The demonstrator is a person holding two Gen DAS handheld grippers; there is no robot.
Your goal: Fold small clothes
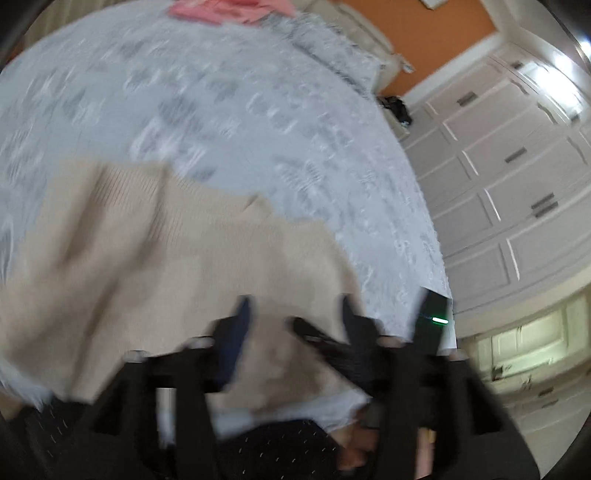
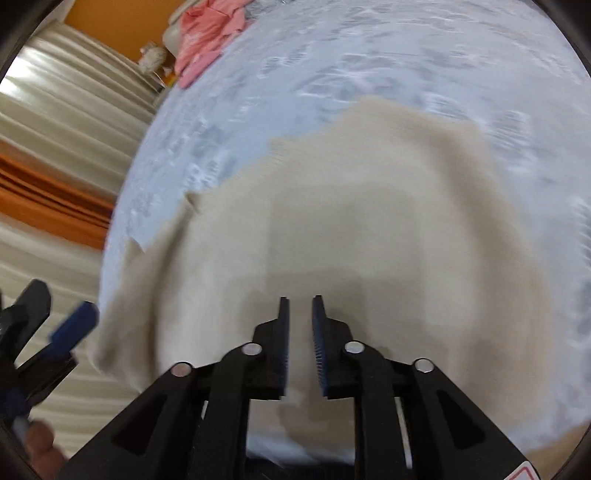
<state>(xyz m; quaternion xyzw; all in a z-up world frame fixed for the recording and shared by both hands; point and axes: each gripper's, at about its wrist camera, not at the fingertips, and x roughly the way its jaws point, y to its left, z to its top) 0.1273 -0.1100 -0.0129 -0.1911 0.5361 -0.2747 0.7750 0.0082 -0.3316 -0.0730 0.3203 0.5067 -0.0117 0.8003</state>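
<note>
Left wrist view, blurred: left tongs (image 1: 295, 314) spread wide over the near edge of a beige knit garment (image 1: 155, 251) lying on the pale blue patterned bed (image 1: 240, 92), with pink clothes (image 1: 225, 9) at the far side and white cabinets (image 1: 498, 177) to the right. Right wrist view: right tongs (image 2: 300, 314) narrowed to a slim gap above the same beige knit garment (image 2: 351, 206), no cloth seen pinched, left tongs (image 2: 55, 317) parted at the lower left, pink clothes (image 2: 207, 33) far off on the bed (image 2: 406, 55).
</note>
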